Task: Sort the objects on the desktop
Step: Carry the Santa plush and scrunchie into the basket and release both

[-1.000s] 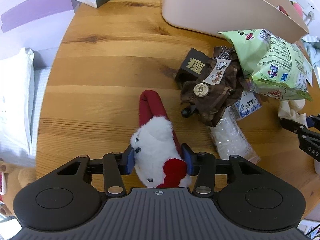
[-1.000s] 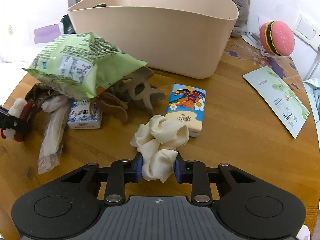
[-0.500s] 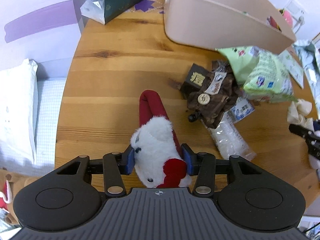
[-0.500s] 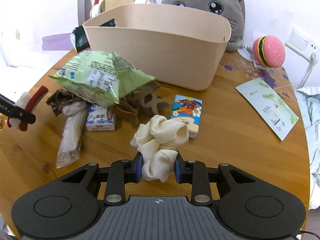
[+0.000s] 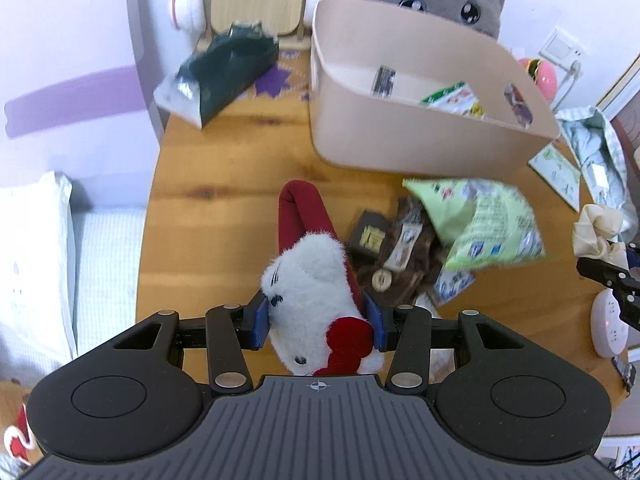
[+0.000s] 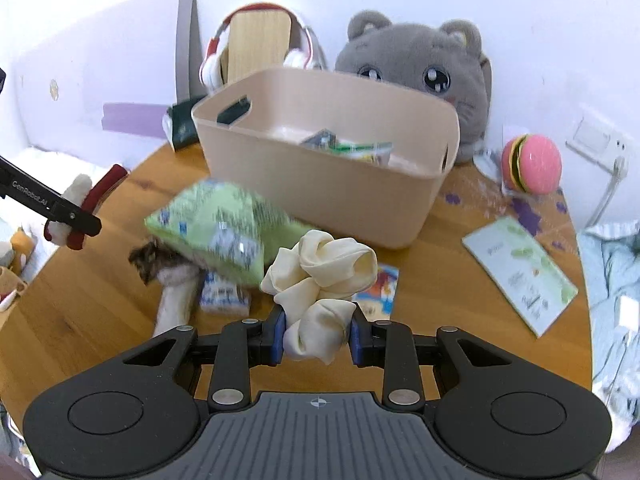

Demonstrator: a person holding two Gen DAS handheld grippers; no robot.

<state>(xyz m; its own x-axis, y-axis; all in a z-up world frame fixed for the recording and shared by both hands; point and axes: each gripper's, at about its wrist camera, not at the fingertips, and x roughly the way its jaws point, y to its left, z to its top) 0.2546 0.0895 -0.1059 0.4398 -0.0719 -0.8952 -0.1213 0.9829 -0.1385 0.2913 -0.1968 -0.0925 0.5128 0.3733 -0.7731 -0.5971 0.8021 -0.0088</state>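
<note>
My left gripper (image 5: 318, 326) is shut on a white plush toy with a red band and red bow (image 5: 308, 280), held above the round wooden table (image 5: 224, 184). My right gripper (image 6: 318, 336) is shut on a cream scrunchie (image 6: 324, 276), also lifted off the table. The beige bin (image 6: 320, 184) stands at the back with a few packets inside. In the right wrist view the left gripper (image 6: 70, 216) shows at the far left with the plush toy (image 6: 82, 188). In the left wrist view the scrunchie (image 5: 598, 226) shows at the far right.
A green snack bag (image 6: 220, 224), a brown cloth bundle (image 5: 404, 264), a small dark box (image 5: 370, 236), a tissue pack (image 6: 224, 298) and a colourful packet (image 6: 380, 292) lie before the bin. A grey plush cat (image 6: 420, 68), headphones on a stand (image 6: 256, 48), a burger toy (image 6: 532, 164) and a leaflet (image 6: 520, 276) sit around.
Both grippers have risen with their loads, so the table looks smaller and the bin's inside has come into view. The plush toy and scrunchie stay gripped as before.
</note>
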